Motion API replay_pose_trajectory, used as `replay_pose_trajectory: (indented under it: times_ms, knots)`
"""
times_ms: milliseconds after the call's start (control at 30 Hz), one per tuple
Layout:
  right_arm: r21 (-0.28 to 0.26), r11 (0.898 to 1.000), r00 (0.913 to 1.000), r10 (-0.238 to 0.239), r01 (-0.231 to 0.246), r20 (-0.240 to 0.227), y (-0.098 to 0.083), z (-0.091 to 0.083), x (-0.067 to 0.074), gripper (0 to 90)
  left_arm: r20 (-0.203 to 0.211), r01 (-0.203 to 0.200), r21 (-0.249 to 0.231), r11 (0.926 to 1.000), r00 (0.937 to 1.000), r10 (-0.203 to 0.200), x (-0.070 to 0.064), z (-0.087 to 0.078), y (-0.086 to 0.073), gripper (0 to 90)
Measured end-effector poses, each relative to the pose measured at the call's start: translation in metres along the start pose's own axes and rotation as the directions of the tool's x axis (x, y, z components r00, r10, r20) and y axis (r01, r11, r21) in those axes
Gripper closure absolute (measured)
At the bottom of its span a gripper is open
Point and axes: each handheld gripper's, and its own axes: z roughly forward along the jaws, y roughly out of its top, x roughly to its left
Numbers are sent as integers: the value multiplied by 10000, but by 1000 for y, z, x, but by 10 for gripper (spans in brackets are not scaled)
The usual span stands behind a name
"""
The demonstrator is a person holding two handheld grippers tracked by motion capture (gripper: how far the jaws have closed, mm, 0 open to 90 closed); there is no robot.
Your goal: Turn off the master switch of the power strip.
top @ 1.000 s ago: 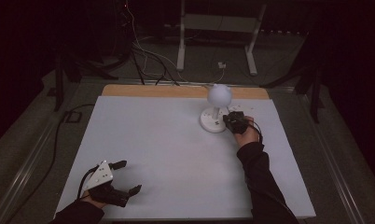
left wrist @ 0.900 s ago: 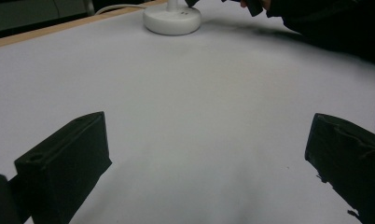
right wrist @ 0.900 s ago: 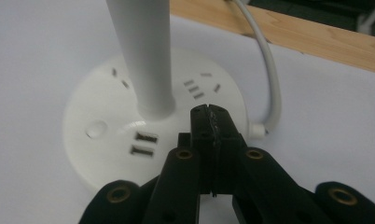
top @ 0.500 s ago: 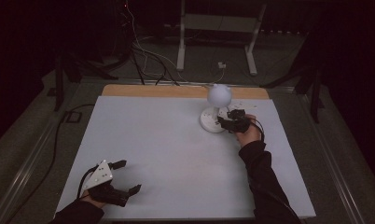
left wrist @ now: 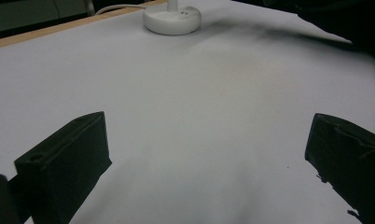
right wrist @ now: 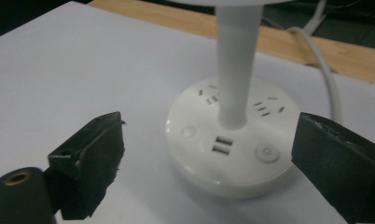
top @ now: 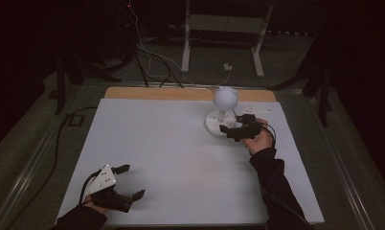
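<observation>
The white table (top: 181, 158) carries a lamp (top: 223, 112) near its far right edge. The right gripper (top: 234, 128), jaws just opened wide and empty, sits beside the lamp base (right wrist: 232, 149); a careless swing could topple it. The left gripper (top: 126, 184), well away from the lamp, hangs open and empty.

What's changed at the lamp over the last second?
The right gripper has just opened its jaws and backed slightly off the lamp base, which now sits between them untouched. The lamp, the left gripper and the table stayed put.
</observation>
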Motion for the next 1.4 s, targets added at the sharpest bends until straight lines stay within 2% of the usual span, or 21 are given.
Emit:
replay_pose_trajectory:
  times_ms: [67,100,200,367,433,567,700,800,1067,1267,1400]
  knots:
    - [-6,9999,9992,-129,129,-375,-1,-1,0,8,0,19,-4,10000,10000,-19,0,0,0,4]
    - [216,9997,9984,-138,150,-555,-2,-3,1,0,-18,-3,10,10000,10000,3,0,0,0,4]
    - [408,9990,9970,-137,169,-766,-5,-5,3,0,-10,31,-41,10000,10000,-31,0,0,0,4]
    - [400,9990,9939,-165,210,-1090,-13,-15,12,0,-12,38,-20,10000,10000,-38,0,-1,0,4]
    - [516,9985,9903,-105,178,-1389,-19,-22,18,0,-19,15,16,10000,10000,-15,0,0,0,4]
    - [737,9971,9865,-52,175,-1637,-24,-27,21,0,-9,10,4,10000,10000,-10,0,0,0,4]
    - [899,9958,9817,18,156,-1904,-39,-35,26,0,-20,12,24,10000,10000,-12,0,0,0,4]
    - [858,9957,9805,-165,339,-1959,-46,-43,31,0,1,24,1,10000,10000,-24,0,-1,0,4]
    - [819,9956,9755,-264,452,-2183,-58,-61,42,0,30,-9,8,10000,10000,9,-1,0,0,4]
    - [1126,9923,9785,-282,521,-2044,-73,-70,44,0,44,-34,22,10000,10000,34,-1,0,0,4]
    - [972,9938,9810,-346,540,-1909,-83,-79,46,0,59,-40,20,10000,10000,40,-1,0,0,4]
